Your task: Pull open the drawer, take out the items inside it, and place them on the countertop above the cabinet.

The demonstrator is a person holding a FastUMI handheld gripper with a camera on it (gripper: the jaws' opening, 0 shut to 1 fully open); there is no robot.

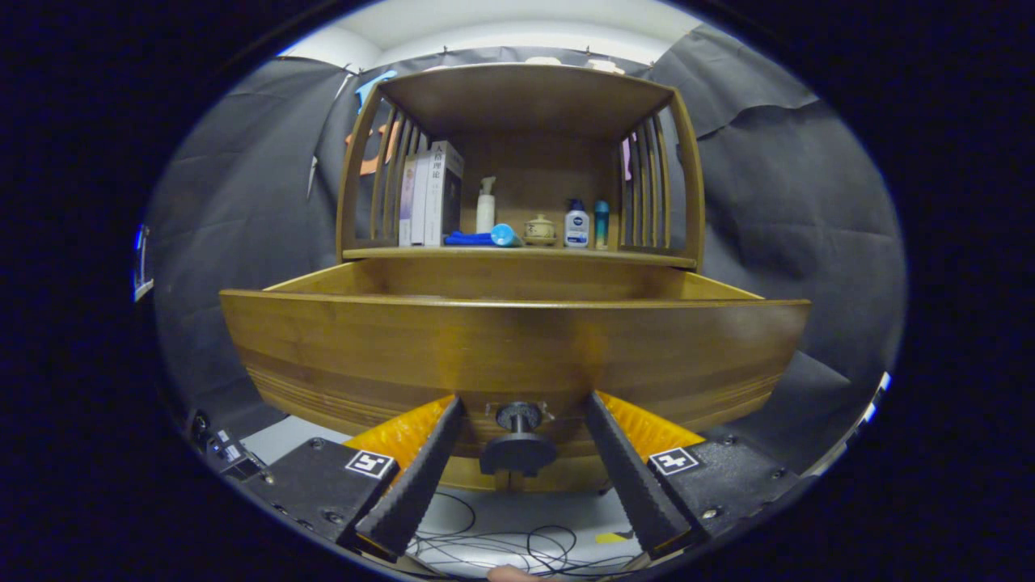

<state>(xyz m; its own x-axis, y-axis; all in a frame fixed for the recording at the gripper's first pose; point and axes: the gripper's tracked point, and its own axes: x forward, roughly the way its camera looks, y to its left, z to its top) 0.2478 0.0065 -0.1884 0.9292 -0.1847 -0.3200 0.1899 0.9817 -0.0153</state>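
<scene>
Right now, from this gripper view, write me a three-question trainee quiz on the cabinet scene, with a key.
1. True or false: the drawer is pulled out from the cabinet.
2. Where is the drawer's knob relative to the tool?
A. between the fingers, neither touching it
B. clamped by both fingers
C. far beyond the fingertips
3. Fill in: on the countertop, the books stand next to the ____ side slats.

Key
1. True; its front stands well forward of the countertop edge.
2. A; the fingers are spread, with gaps either side of the knob.
3. Left.
</scene>
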